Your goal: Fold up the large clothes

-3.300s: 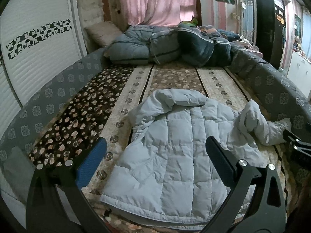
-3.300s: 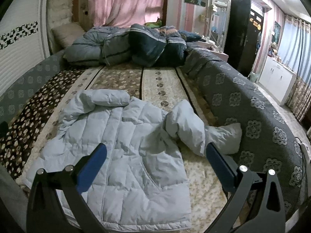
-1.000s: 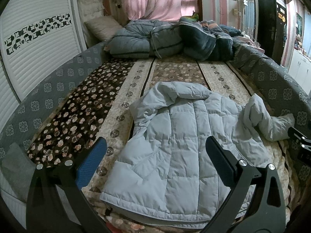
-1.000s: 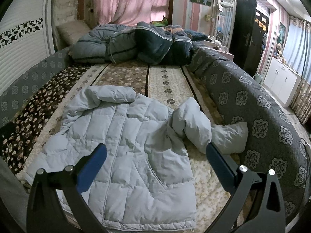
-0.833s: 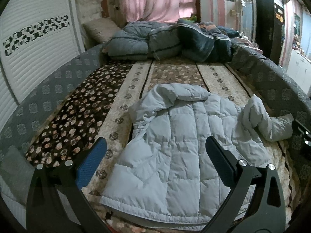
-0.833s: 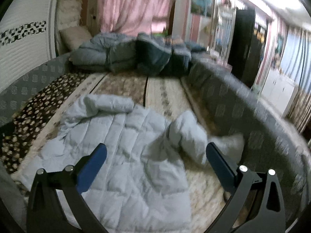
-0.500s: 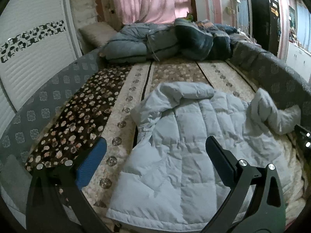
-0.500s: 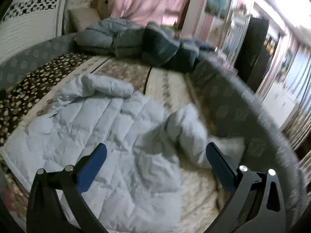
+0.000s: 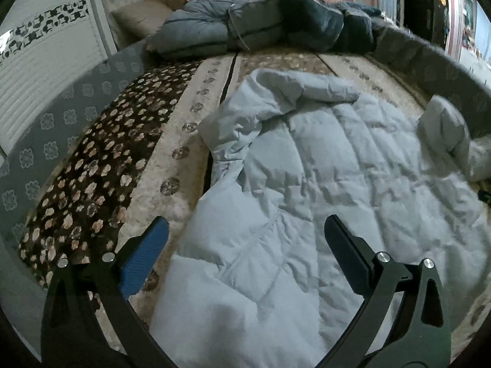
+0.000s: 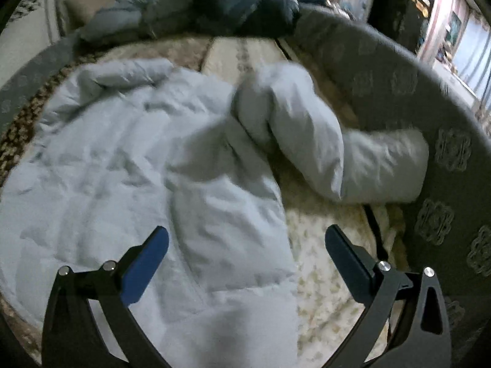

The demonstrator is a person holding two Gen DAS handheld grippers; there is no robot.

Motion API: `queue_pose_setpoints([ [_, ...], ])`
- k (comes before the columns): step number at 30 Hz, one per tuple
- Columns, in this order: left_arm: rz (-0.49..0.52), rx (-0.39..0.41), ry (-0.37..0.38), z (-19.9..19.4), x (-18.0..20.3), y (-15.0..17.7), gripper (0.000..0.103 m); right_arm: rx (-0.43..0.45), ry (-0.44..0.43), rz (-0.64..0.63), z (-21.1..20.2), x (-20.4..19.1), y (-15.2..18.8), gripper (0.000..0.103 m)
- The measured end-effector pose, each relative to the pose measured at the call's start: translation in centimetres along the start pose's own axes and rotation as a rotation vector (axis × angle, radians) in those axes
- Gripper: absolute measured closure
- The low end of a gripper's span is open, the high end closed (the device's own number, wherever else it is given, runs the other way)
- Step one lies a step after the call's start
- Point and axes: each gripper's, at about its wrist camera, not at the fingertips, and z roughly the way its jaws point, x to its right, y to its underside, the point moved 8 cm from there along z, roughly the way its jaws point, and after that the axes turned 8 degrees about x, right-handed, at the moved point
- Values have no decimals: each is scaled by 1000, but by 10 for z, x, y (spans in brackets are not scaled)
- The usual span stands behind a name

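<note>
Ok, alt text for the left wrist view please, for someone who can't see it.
A pale blue quilted puffer jacket lies spread on a floral-patterned bed cover, with the open left claw above its near hem, holding nothing. Folded grey-blue duvets are piled at the far end of the bed.

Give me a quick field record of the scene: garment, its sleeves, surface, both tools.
garment: light blue puffer jacket, spread on the bed, unfolded
right sleeve: bunched sleeve lying out toward the grey bed border
surface: patterned bedspread
background: piled quilts at the far end
left tool: open, empty, above the jacket
right tool: open, empty, over the jacket's edge
</note>
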Motion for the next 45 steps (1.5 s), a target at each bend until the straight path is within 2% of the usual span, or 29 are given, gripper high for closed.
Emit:
queue_pose_setpoints([
  [3,36,-43,5,23,-3,10,3,-53,-2,-3,22,13,12,3],
  [5,30,-99,8,44,-10,18,4,-88,-12,-8,33,17,19,18],
  [6,21,-119,17,51,-11,20,13,-110,-32,8,40,19,24,20],
  [7,3,-151,46,59,-12,23,19,-120,-54,28,43,19,27,20],
  [10,-20,-179,73,71,-12,28,20,-155,-125,81,54,17,35,20],
  [12,6,-179,64,80,-12,30,20,-176,-169,87,57,10,39,21],
  [14,26,-206,46,91,-14,37,21,-201,-220,90,60,1,42,30],
  [16,15,-269,24,106,-22,54,30,-201,-225,65,59,-5,43,39],
  [18,-3,-310,35,112,-24,67,36,-199,-234,62,58,-8,44,60],
  [20,-8,-315,35,111,-21,75,43,-184,-224,39,56,-10,43,75],
  [21,-12,-317,34,109,-19,77,51,-173,-199,6,54,-11,41,80],
  [25,-55,-330,36,91,-7,82,76,-121,-87,-130,43,-1,39,86],
  [27,-50,-318,38,75,1,84,78,-116,-68,-127,40,11,36,86],
  [29,-35,-299,27,63,6,85,77,-151,-96,-93,42,18,35,86],
  [30,-33,-291,22,61,6,85,72,-172,-125,-80,43,16,35,85],
  [31,-32,-282,26,60,6,83,51,-181,-151,-87,41,12,31,83],
  [32,-43,-275,38,60,5,80,39,-175,-156,-83,37,12,28,76],
  [33,-55,-262,37,59,2,76,20,-157,-158,-64,30,11,21,72],
  [34,-56,-245,29,58,-1,71,13,-133,-155,-49,21,11,13,71],
  [35,-51,-227,18,57,-2,64,11,-109,-150,-40,14,11,7,56],
  [36,-41,-204,-2,58,-5,54,7,-66,-137,-34,5,11,-3,33],
  [37,-39,-187,-6,57,-6,46,5,-18,-126,-32,-4,10,-13,25],
  [38,-38,-173,-2,59,-8,37,5,39,-114,-34,-12,6,-27,21],
  [40,-32,-142,2,67,-9,15,4,100,-101,-49,-16,-4,-49,20],
  [43,-4,-82,-9,91,-2,-35,4,134,-58,-58,-8,-15,-71,18],
  [45,10,-52,14,108,6,-64,3,140,-70,-61,0,-27,-83,18],
])
